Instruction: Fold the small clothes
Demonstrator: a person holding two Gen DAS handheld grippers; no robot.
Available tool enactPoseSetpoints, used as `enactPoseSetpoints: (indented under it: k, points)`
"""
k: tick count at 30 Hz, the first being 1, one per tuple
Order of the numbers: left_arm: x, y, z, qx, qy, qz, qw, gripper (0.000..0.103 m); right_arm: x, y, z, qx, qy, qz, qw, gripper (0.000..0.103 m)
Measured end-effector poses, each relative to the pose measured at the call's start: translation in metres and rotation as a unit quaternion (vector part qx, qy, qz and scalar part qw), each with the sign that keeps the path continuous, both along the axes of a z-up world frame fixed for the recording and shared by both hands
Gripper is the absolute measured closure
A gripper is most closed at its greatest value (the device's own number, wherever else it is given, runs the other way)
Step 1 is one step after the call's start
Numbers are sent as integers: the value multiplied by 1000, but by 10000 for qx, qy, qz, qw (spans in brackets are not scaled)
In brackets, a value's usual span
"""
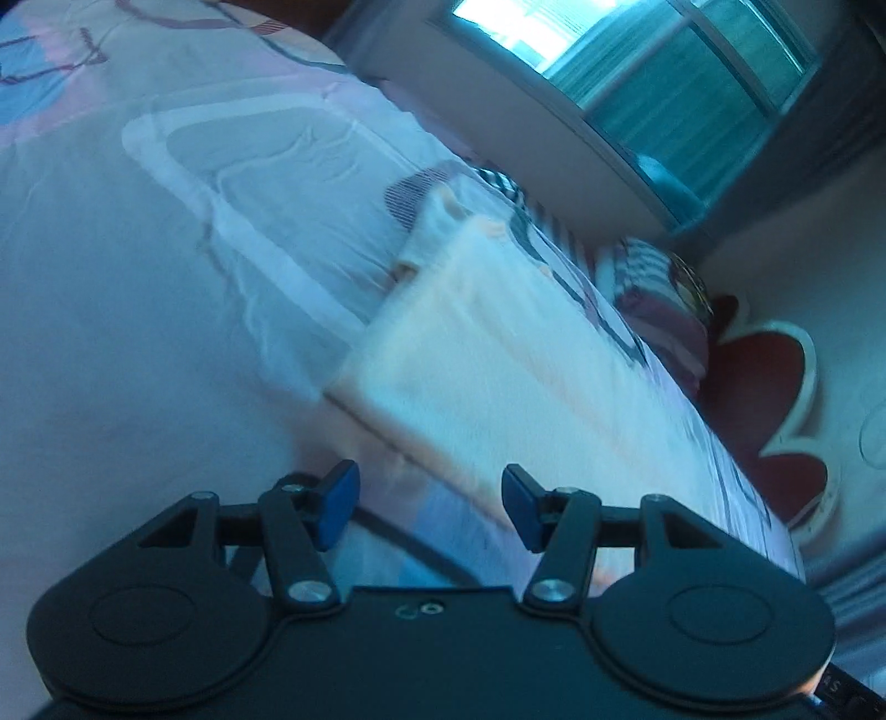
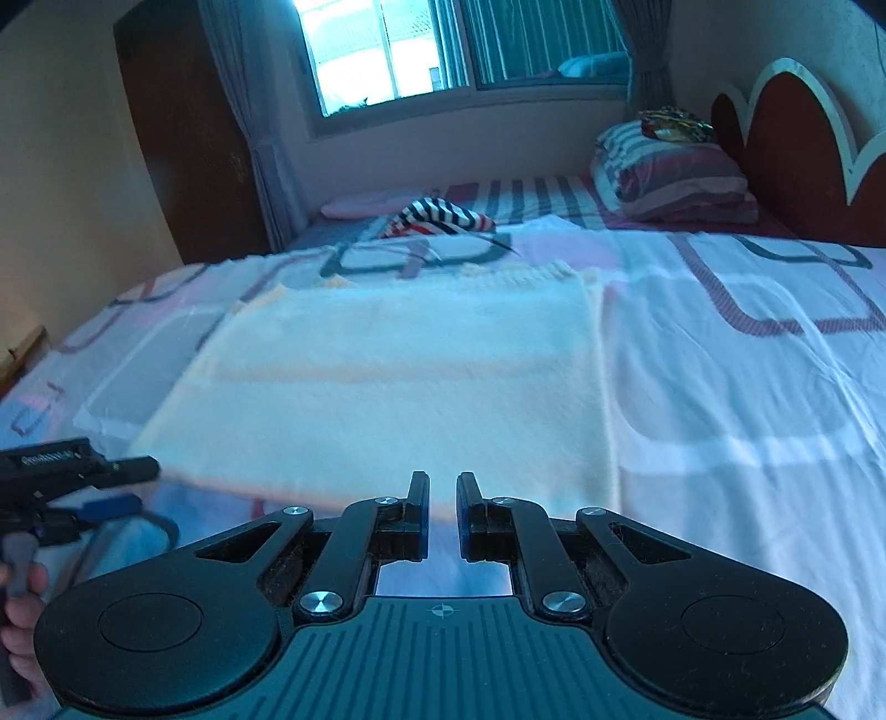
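Observation:
A cream fluffy cloth [image 2: 398, 382] with pale orange trim lies flat on the bed, folded over itself. It also shows in the left wrist view [image 1: 498, 376]. My left gripper [image 1: 429, 507] is open and empty, just short of the cloth's near edge. It shows from the side in the right wrist view [image 2: 119, 487], at the cloth's near left corner. My right gripper [image 2: 442, 515] has its jaws nearly together with a narrow gap and nothing between them, at the cloth's near edge.
The bed sheet [image 2: 747, 387] is white and pink with square patterns. A striped garment [image 2: 443, 219] lies beyond the cloth. Striped pillows [image 2: 670, 171] and a red headboard [image 2: 797, 144] are at the far right. A window [image 2: 443, 44] and wardrobe [image 2: 188, 138] stand behind.

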State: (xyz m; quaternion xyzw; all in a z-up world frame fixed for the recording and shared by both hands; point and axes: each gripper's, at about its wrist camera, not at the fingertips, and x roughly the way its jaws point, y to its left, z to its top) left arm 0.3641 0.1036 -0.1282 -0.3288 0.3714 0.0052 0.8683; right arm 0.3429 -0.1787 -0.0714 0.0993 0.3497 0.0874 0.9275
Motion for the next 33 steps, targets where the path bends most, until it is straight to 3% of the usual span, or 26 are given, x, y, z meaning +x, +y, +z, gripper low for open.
enactPoseSetpoints:
  k: [7,16,21,22,28,30,31,33]
  points:
    - [18,-2,-11,-437,-224,700,9963,48,48,16,3,151,-199,357,9991,94]
    - [42,-6,-16,-438,-411,1206,9909,52,123,36,-27,450,-108,568,9973,94]
    - [43,-5,-21,-703,-465,1629,9830,61,145,47,-42,457,-71,667,9967,94]
    - [41,-6,-21,-683,-429,1704,9821,68,149,48,-44,488,-45,648,9967,94]
    - [36,-6,-25,-681,-553,1703,9815,68,159,55,-53,485,-14,720,9962,94]
    - [42,-4,-24,-649,-471,1680,9825,77,162,57,-57,449,-35,727,9963,94]
    - [46,-2,-25,-577,-374,1671,9835,92,163,58,-57,439,-42,735,9963,94]
    - [47,3,-30,-663,-360,1656,9833,96,161,61,-53,324,-163,729,9967,94]
